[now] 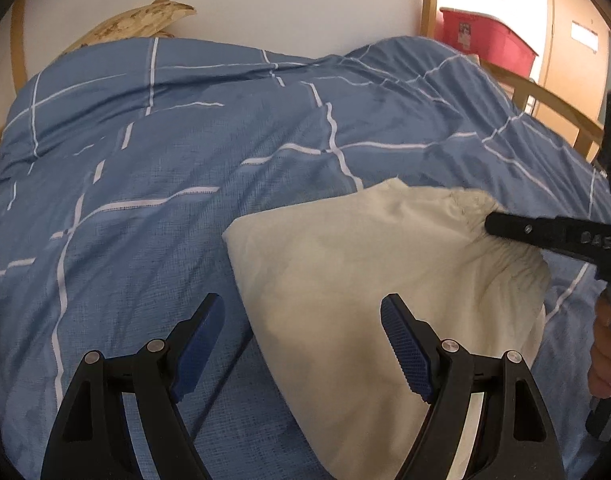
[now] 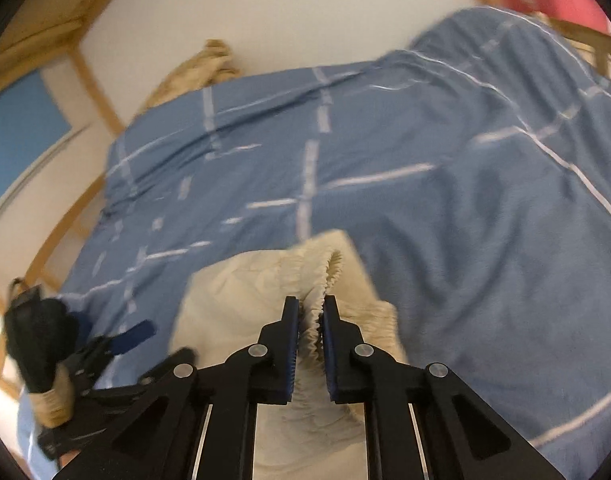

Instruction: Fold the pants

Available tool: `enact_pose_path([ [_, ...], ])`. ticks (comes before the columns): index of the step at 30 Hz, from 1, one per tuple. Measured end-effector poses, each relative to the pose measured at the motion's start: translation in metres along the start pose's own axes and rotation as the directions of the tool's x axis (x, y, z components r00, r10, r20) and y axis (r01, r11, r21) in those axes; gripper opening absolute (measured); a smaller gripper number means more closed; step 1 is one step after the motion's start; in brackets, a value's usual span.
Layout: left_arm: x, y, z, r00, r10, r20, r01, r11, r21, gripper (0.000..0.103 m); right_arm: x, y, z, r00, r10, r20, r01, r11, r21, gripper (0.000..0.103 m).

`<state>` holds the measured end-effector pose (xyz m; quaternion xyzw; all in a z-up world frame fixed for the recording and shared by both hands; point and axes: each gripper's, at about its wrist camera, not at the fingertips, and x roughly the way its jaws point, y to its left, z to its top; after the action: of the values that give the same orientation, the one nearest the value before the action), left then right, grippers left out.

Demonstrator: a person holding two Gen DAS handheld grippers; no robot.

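Right wrist view: right gripper [image 2: 310, 316] pinches pants [image 2: 241, 300] waistband [image 2: 329, 276], left gripper [image 1: 301, 320] spread, empty. Pants already folded compact on duvet [image 1: 185, 152]; probably final fold left.

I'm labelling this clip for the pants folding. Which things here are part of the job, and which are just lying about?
Part of the job:
- cream cotton pants with gathered elastic waistband
- right gripper, shut on the waistband
- left gripper, open over the pants

Lying about:
- blue duvet with white grid lines
- beige crumpled cloth
- red plastic storage box
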<state>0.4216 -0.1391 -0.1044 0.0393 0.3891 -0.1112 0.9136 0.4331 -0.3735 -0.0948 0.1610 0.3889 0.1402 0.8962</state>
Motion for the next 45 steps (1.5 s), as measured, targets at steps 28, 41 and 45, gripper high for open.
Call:
enact_pose_path([
  [28, -0.022, 0.007, 0.008, 0.997, 0.061, 0.046, -0.062, 0.998, 0.022, 0.085, -0.055, -0.005, -0.058, 0.912, -0.387, 0.135, 0.386, 0.922, 0.037, 0.071],
  [41, -0.023, 0.007, 0.007, 0.994, 0.087, 0.061, -0.091, 0.994, 0.064, 0.087, -0.041, -0.036, -0.102, 0.989, -0.002, 0.15, -0.089, 0.795, 0.6, 0.077],
  [45, -0.016, 0.014, 0.007, 0.996, 0.079, 0.03, -0.08, 0.996, 0.034, 0.087, -0.033, -0.037, -0.105, 0.99, -0.025, 0.139, -0.066, 0.787, 0.614, 0.077],
])
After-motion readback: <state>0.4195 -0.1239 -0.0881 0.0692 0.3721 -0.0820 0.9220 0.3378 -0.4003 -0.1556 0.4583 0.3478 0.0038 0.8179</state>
